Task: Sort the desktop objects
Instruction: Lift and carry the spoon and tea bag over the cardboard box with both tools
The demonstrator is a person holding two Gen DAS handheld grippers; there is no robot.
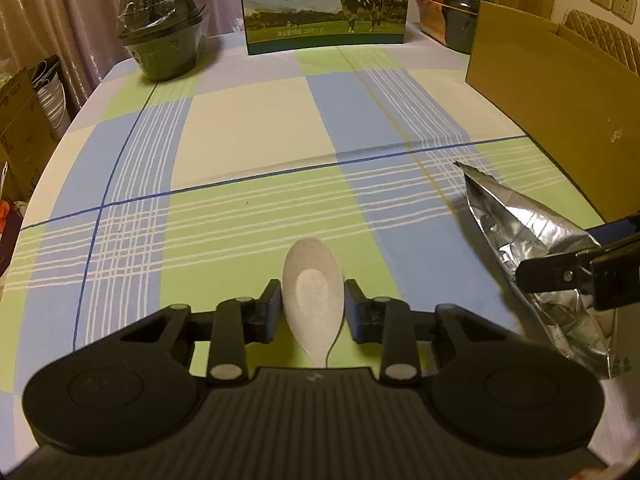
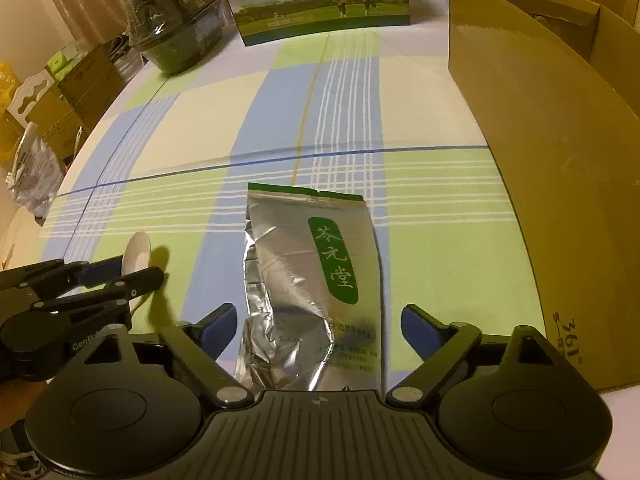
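A white speckled spoon [image 1: 312, 276] lies on the checked tablecloth [image 1: 248, 128], bowl pointing away from me. My left gripper [image 1: 313, 308] is shut on it, both pads pressing the sides of the bowl. The right wrist view shows that same gripper [image 2: 128, 271] at the left with the spoon [image 2: 136, 252] between its fingers. A silver foil pouch with a green label [image 2: 312, 280] lies flat on the cloth. My right gripper [image 2: 320, 328] stands open astride its near half, with a gap at each side. One of the right gripper's fingers [image 1: 548, 276] shows over the pouch [image 1: 532, 240] in the left wrist view.
An open cardboard box [image 2: 540, 140] stands along the right side of the table, close to the pouch. At the back are a milk carton case [image 1: 324, 4], wrapped dark bowls [image 1: 164, 32] at the left and more bowls [image 1: 468, 8] at the right. Boxes stand beyond the left edge.
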